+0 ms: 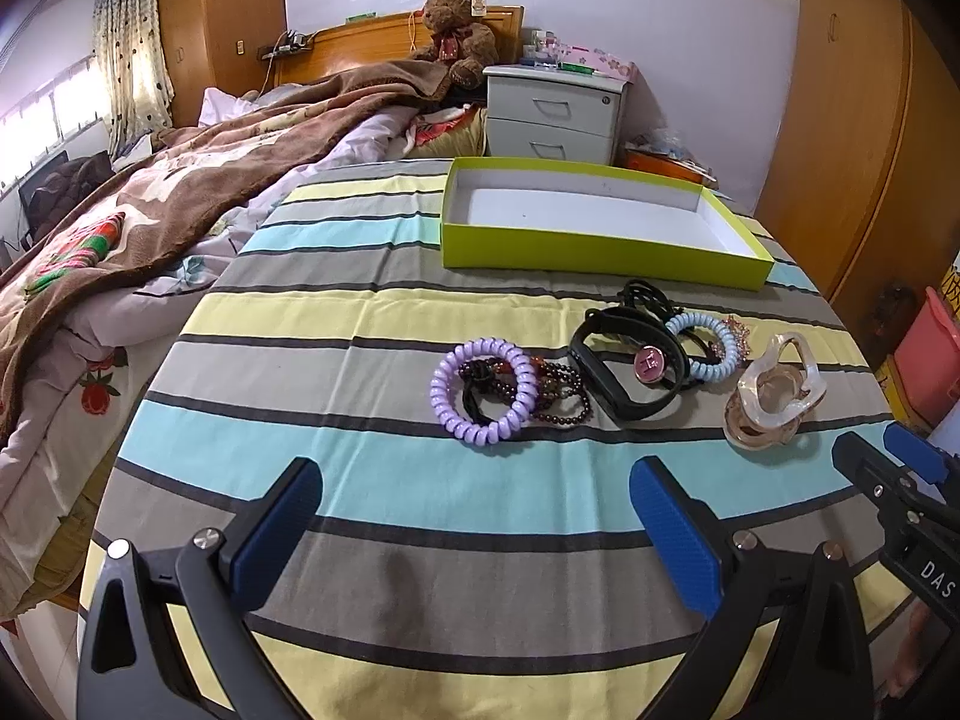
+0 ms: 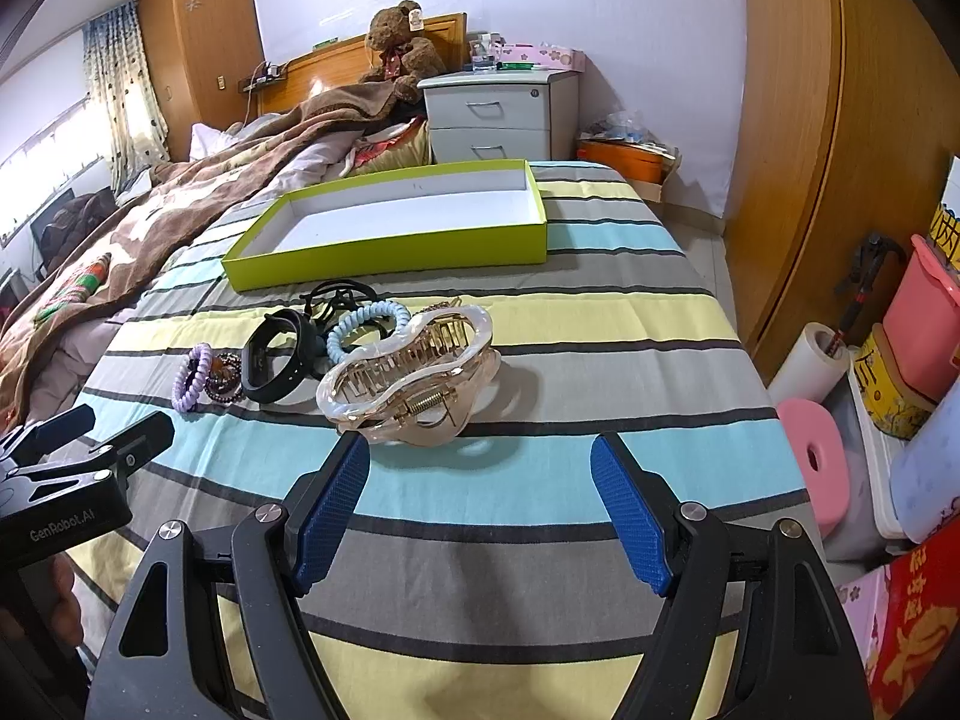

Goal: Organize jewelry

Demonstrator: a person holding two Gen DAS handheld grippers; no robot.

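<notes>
Two tools hover above a striped cloth [image 1: 372,324] spread over the foot of a bed, both tipped downward with their blue pads spread wide and nothing between them. The left tool [image 1: 474,516] sits near the middle of the cloth; the right tool [image 2: 480,498] is just short of a clear hair claw [image 2: 414,372], not touching it. The jewelry lies in a loose row across the cloth: a purple coil hair tie [image 1: 483,390] at the left, overlapping a dark bead bracelet [image 1: 558,396], then a black wristband [image 1: 624,366] with a small pink round face, a light blue coil hair tie [image 1: 705,345] over some black cords [image 1: 648,294], and the hair claw at the right end. Beyond the row, farther up the bed, a shallow green box [image 1: 600,252] with a white inside lies open and holds nothing. A brown blanket [image 1: 198,180] covers the left of the bed, and a teddy bear [image 1: 459,30] sits by the headboard.
</notes>
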